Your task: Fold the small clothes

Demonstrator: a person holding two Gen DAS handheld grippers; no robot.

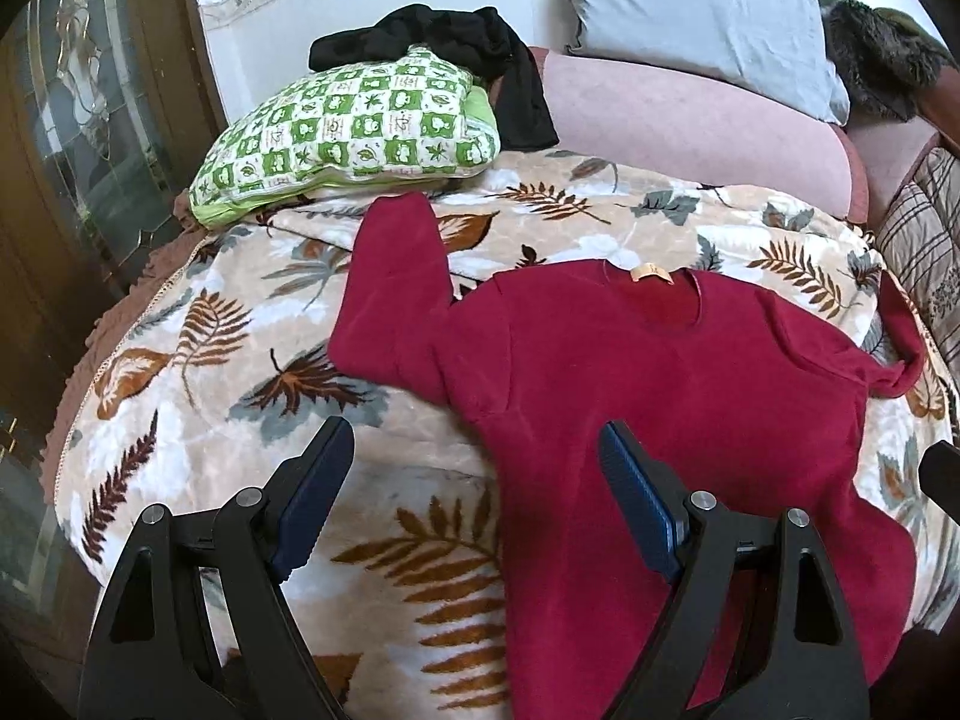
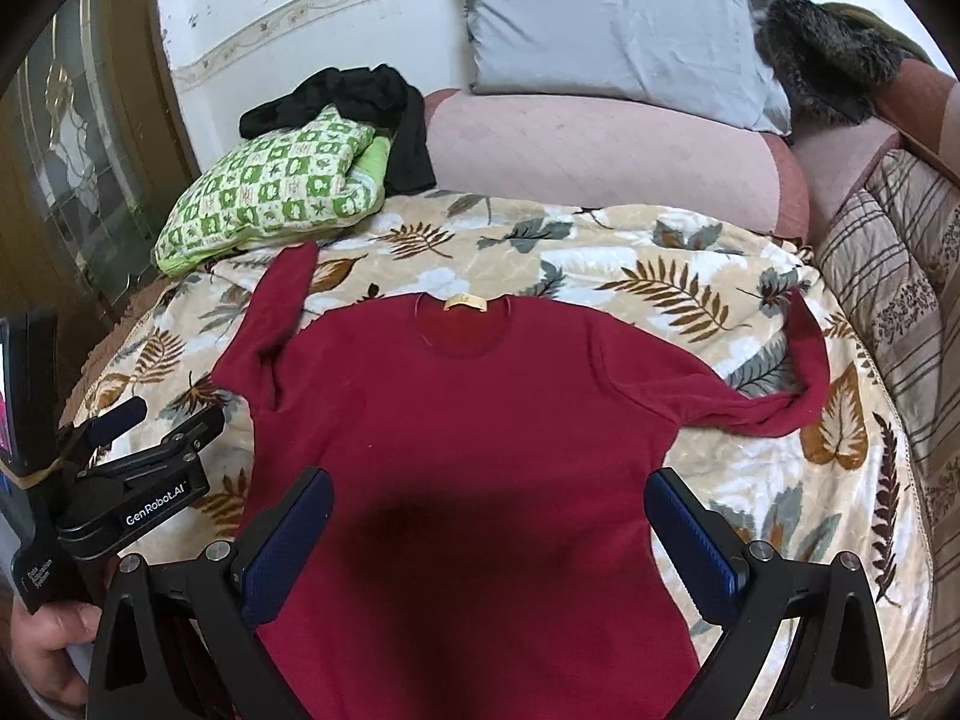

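A dark red long-sleeved top [image 2: 468, 420] lies flat on the leaf-patterned blanket [image 2: 750, 450], neck with a tan label [image 2: 465, 302] at the far side. Its left sleeve [image 2: 276, 306] bends up and away; its right sleeve [image 2: 798, 384] curls outward. In the left wrist view the top [image 1: 660, 390] lies to the right. My left gripper [image 1: 474, 450] is open and empty above the top's left side seam; it also shows in the right wrist view [image 2: 153, 420]. My right gripper [image 2: 489, 504] is open and empty above the top's lower body.
A green checked cushion [image 2: 264, 192] with a black garment [image 2: 360, 102] on it sits at the back left. A pink bolster [image 2: 600, 150], a grey pillow [image 2: 612, 30] and a furry item [image 2: 828, 54] line the back. A striped quilt [image 2: 900, 276] lies at the right. A glass door [image 1: 72, 150] stands left.
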